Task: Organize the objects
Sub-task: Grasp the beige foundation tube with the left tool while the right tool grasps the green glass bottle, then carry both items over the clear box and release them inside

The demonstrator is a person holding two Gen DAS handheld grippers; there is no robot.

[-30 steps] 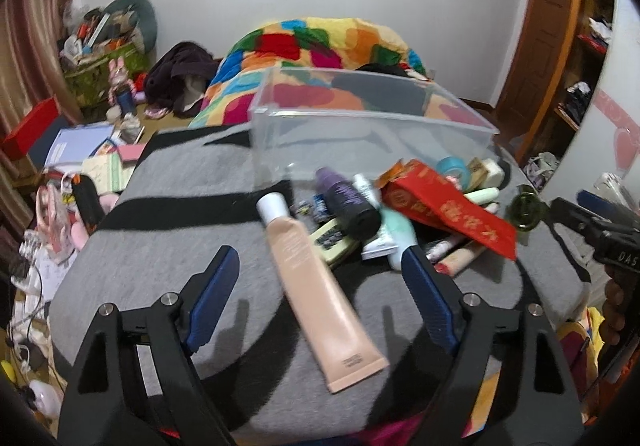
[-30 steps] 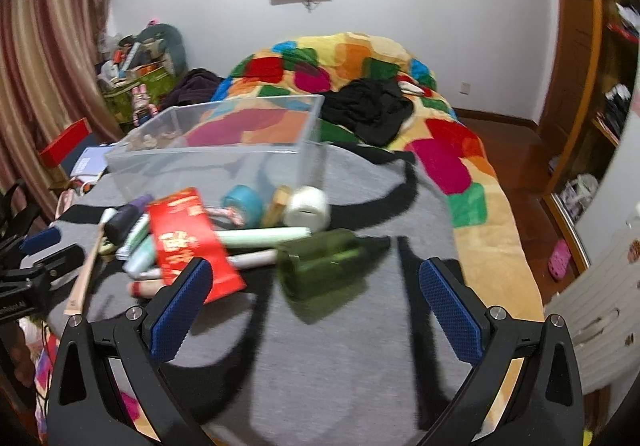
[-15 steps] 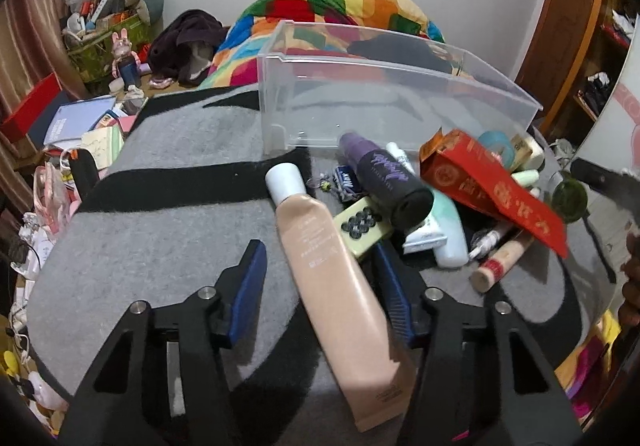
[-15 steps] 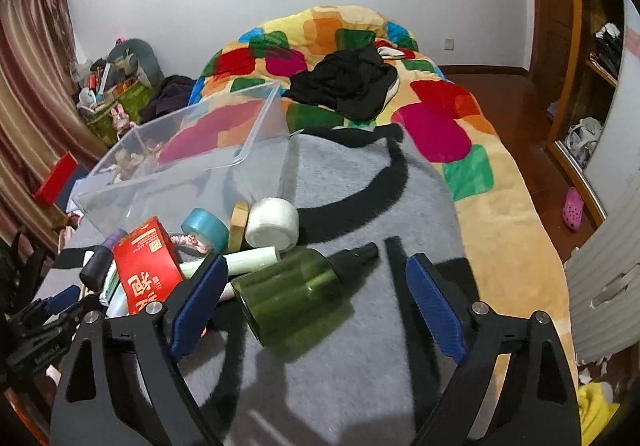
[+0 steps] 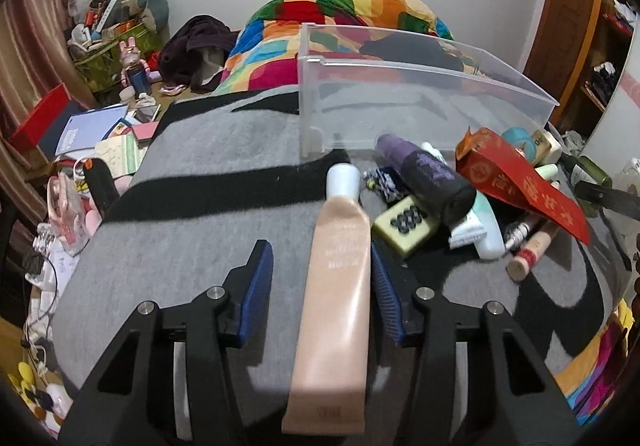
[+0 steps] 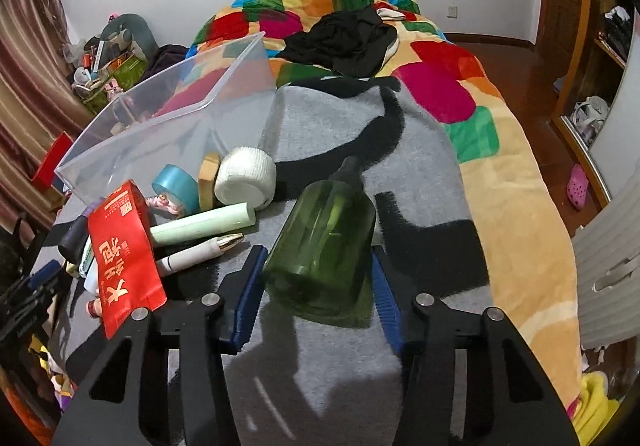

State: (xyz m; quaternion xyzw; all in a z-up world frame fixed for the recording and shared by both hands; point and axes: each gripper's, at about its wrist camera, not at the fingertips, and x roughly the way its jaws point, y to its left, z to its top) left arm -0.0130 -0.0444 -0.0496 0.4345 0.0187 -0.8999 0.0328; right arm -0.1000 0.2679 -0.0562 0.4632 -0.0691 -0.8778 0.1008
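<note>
Beige tube (image 5: 338,286) lies between the closing left tongs (image 5: 320,282), touching only their right pad; green bottle (image 6: 324,246), neck toward 12 o'clock, fills the closing right tongs (image 6: 318,282).

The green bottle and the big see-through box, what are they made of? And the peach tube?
The green bottle looks like clear tinted plastic, possibly glass: it is glossy and the blanket shows through it. The see-through box looks like thin, hard, clear plastic with a slightly cloudy sheen; the bedding shows through its walls. The peach tube looks like soft matte plastic with a flat crimped end and a white cap.
</note>
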